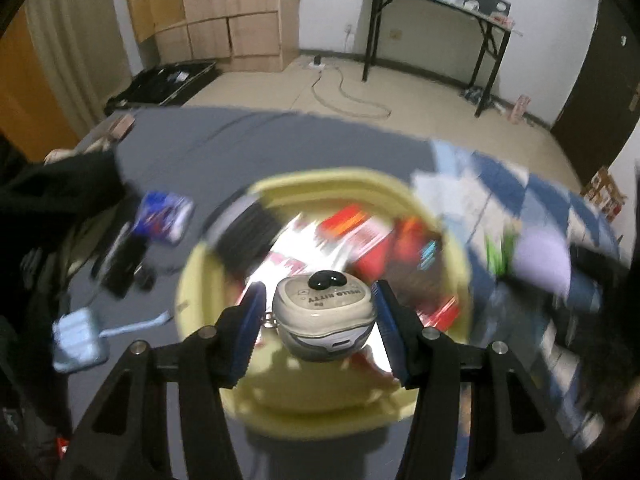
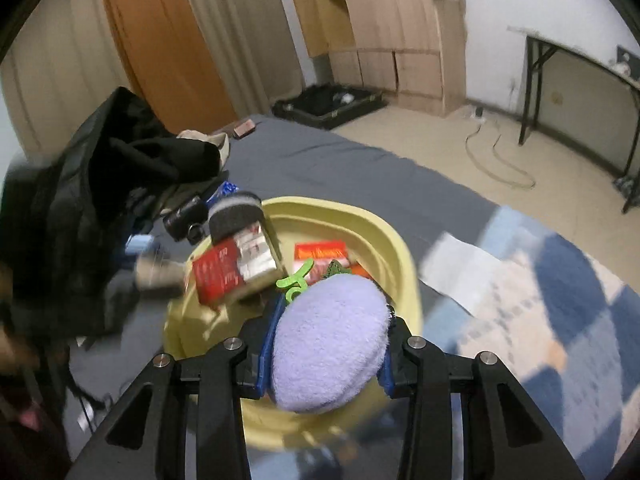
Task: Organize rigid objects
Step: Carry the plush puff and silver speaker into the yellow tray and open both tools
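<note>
Holding one case (image 1: pixel 324 320) (over one basin (image 1: pixel 200 280)).

"HELLO KITTY" is printed, upside down to the left wrist camera, on the top face of the small white case (image 1: pixel 324 312) at six o'clock. The red boxes (image 2: pixel 230 272) carry white lettering too blurred to read.

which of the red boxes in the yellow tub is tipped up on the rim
The red-and-white box at the tub's left side: it leans tilted against the rim, under a dark sponge. The other red box lies lower inside, near the far wall.
</note>
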The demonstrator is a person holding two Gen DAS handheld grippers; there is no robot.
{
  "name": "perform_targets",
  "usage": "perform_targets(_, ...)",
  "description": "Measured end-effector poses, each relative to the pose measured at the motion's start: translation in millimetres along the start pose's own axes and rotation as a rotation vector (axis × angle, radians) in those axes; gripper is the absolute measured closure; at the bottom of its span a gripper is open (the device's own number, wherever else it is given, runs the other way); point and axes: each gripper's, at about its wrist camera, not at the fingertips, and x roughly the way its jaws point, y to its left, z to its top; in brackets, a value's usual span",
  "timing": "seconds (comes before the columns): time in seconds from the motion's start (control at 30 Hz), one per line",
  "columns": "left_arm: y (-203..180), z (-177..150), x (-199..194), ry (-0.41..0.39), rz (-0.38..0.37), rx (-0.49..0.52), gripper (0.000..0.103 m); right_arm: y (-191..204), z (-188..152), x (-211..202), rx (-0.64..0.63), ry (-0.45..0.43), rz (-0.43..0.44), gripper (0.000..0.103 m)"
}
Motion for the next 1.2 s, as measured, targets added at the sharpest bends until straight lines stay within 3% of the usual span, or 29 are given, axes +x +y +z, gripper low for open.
perform_targets(0.17,21.8,-32.8,28.5,0.084,-0.048,0.038,0.047,1.9,43.1,63.3,0.04,0.115,-0.001,0.064)
perform_targets(0.3,28.2,-48.3,50.9,0.097,-0.078,0.031,0.047,1.4,58.0,106.5,0.039,0.168,-0.01,0.063)
perform_targets(0.43,28.2,-54.0,71.0,0.113,-0.109,0.022,0.047,-5.9,65.0,126.7,0.061,0.182,-0.023,0.061)
perform_targets(0.57,28.8,-56.1,80.5,0.104,-0.127,0.009,0.047,-4.8,63.9,128.8,0.052,0.178,-0.014,0.051)
perform_targets(0.7,31.0,-51.6,75.8,0.072,-0.116,-0.013,0.042,-6.3,60.1,100.0,0.06,0.091,0.002,0.021)
perform_targets(0.77,32.9,-50.4,67.3,0.05,-0.129,-0.031,0.025,-10.5,55.9,78.4,0.074,0.053,0.01,0.013)
perform_targets(0.87,28.4,-46.8,52.9,0.015,-0.127,-0.037,0.009,-17.9,52.8,48.4,0.091,-0.005,0.018,0.008)
perform_targets(0.97,23.1,-37.6,36.1,0.0,-0.129,-0.044,0.001,-26.8,43.4,11.7,0.067,-0.069,0.003,0.0)
perform_targets(1.2,-7.3,-10.3,-17.6,-0.058,-0.114,-0.054,0.0,-57.3,9.0,-54.6,0.033,-0.123,-0.072,0.0)
